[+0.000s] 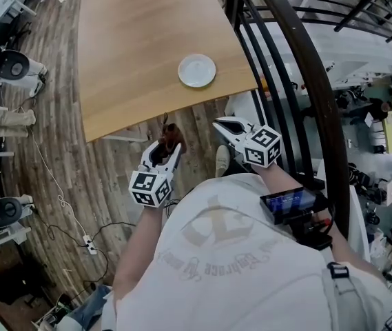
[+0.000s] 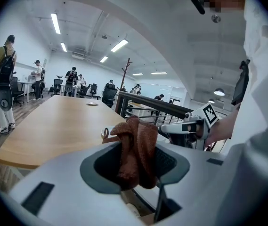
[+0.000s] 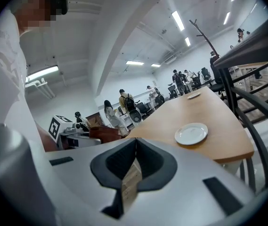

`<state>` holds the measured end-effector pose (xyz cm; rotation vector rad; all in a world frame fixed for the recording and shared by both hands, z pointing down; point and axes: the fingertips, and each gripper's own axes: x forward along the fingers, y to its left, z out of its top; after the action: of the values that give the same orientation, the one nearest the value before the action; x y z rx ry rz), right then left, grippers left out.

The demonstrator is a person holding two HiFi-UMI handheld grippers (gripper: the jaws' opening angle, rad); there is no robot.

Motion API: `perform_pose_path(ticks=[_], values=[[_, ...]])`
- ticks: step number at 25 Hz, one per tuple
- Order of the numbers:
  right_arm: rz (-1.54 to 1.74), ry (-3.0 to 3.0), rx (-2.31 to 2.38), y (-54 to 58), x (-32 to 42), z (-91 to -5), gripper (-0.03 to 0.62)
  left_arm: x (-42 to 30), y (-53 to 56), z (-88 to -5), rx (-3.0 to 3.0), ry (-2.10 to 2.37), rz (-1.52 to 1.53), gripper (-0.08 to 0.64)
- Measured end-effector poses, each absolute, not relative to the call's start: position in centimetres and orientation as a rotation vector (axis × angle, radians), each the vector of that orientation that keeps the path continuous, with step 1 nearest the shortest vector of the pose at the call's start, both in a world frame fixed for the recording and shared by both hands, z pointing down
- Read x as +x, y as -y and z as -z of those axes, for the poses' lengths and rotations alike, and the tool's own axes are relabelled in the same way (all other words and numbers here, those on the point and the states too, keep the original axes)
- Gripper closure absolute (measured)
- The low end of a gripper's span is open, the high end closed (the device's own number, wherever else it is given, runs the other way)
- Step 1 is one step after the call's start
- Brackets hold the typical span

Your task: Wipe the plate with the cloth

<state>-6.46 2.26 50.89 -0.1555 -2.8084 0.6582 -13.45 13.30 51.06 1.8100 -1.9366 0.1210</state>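
The left gripper (image 1: 167, 145) has its jaws clamped on a bunched brown cloth (image 2: 136, 147), carried ready for wiping. The right gripper (image 1: 223, 125) is closed and empty. Both hang short of the table's (image 1: 127, 54) near edge, and the white plate (image 1: 197, 70) lies by its near right corner, untouched.

No text can be read. Faded curved lettering on the person's pale grey cotton T-shirt (image 1: 218, 266), lower centre of the head view, is too blurred to make out.
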Motion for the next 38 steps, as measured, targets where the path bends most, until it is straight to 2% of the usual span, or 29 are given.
perform_pose_path(ticks=[13,31,38], values=[[-0.673,2.804,-0.217,7.2,-12.0,-51.3,0.578,-18.8,-3.5,-52.9,1.752,1.942,-0.144,0.391],[-0.723,2.738,-0.039,9.6,-15.3,-53.5,0.578,-24.5,0.2,-54.0,1.804,1.832,-0.196,0.391],[-0.759,2.721,0.065,10.5,-14.9,-54.3,0.578,-24.9,2.9,-54.9,1.882,1.754,-0.347,0.391]])
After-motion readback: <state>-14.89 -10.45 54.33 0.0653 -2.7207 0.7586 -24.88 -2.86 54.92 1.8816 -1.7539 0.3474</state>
